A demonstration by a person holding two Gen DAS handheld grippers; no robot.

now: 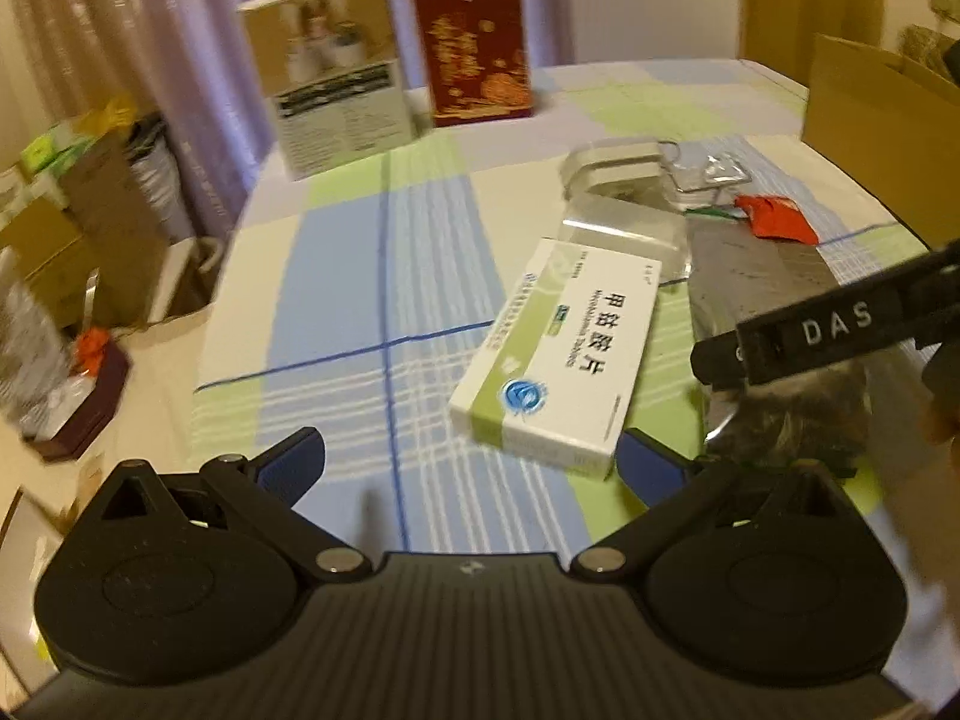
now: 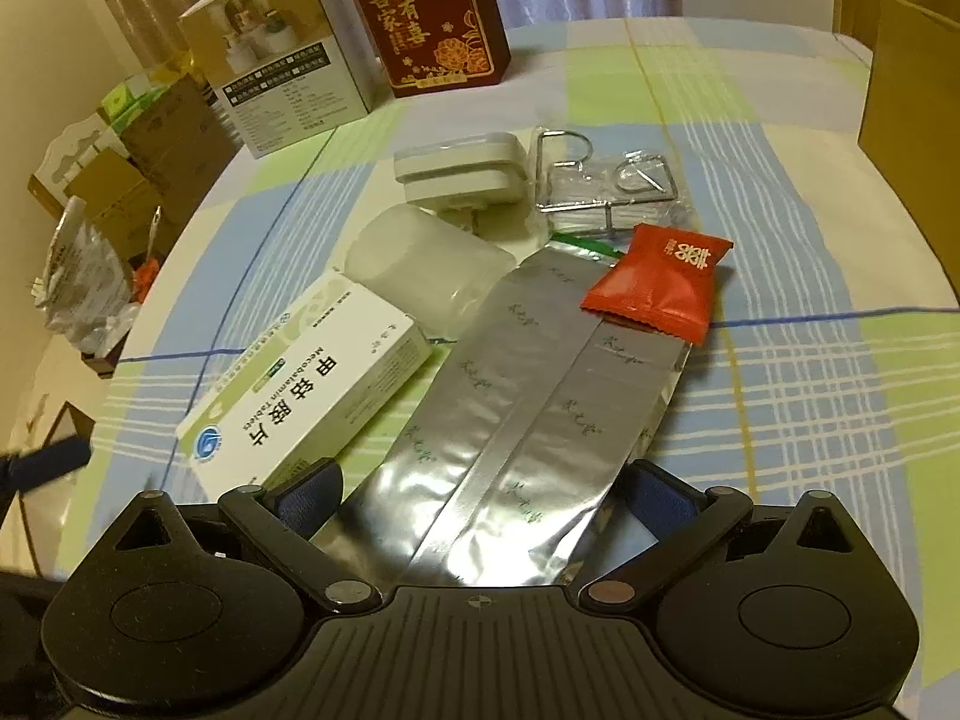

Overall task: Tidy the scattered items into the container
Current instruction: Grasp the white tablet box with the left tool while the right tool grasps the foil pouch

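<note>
Nothing looks tidied yet — the green-and-white tablet box [image 2: 306,384], long silver foil pouch [image 2: 510,420] and red sweet sachet [image 2: 657,282] lie clustered on the checked tabletop [image 2: 810,396]. Both tools gape wide and empty — right tool [image 2: 480,492] astride the pouch's near end, left tool [image 1: 474,468] just short of the box; the brown cardboard container [image 2: 906,102] stands well apart.

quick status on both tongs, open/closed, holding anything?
Left tongs: open, empty, the pill box lies just ahead.
Right tongs: open, straddling the foil pouch, not clamped on it.
</note>
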